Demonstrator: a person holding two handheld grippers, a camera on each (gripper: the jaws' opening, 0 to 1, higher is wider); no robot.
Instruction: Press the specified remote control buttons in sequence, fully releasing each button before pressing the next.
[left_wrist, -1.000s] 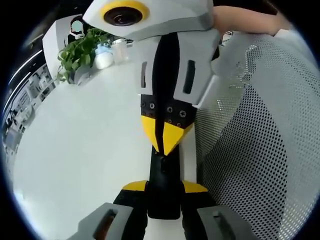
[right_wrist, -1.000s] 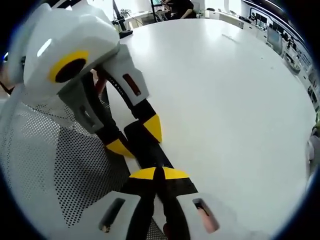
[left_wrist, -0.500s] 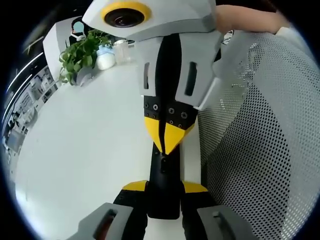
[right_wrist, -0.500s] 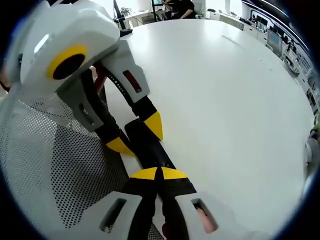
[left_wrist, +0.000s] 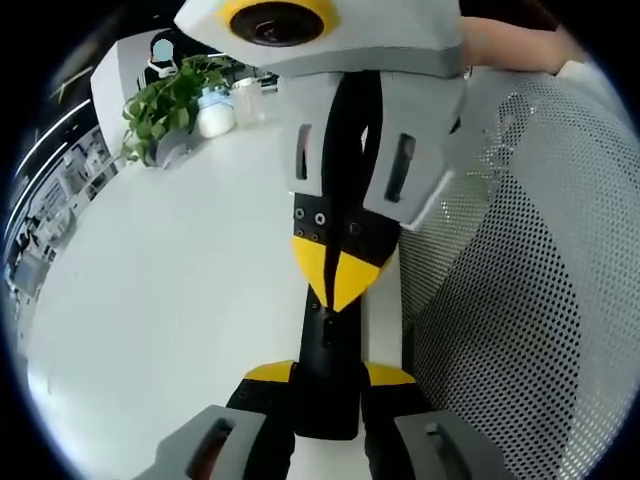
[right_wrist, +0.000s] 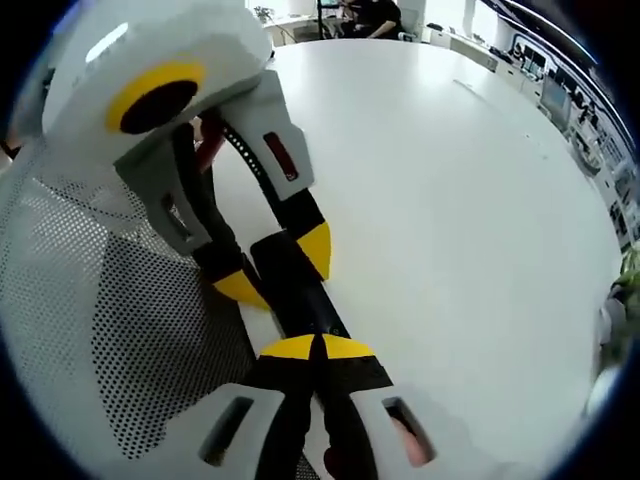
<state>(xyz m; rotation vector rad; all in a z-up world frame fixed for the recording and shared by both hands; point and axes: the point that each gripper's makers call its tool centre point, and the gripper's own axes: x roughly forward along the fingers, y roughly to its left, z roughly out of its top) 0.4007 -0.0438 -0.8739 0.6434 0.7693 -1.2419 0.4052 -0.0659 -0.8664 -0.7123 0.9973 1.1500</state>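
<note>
No text, label or number can be read anywhere.

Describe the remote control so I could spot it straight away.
Find the big white table and the dotted mesh chair back at its edge. Along that edge lies a slim black remote, held between one pair of yellow-tipped tongs while another shut pair touches its top.

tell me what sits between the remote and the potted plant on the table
Nothing: in the left gripper view, bare white table runs from the black remote up to the potted plant.
</note>
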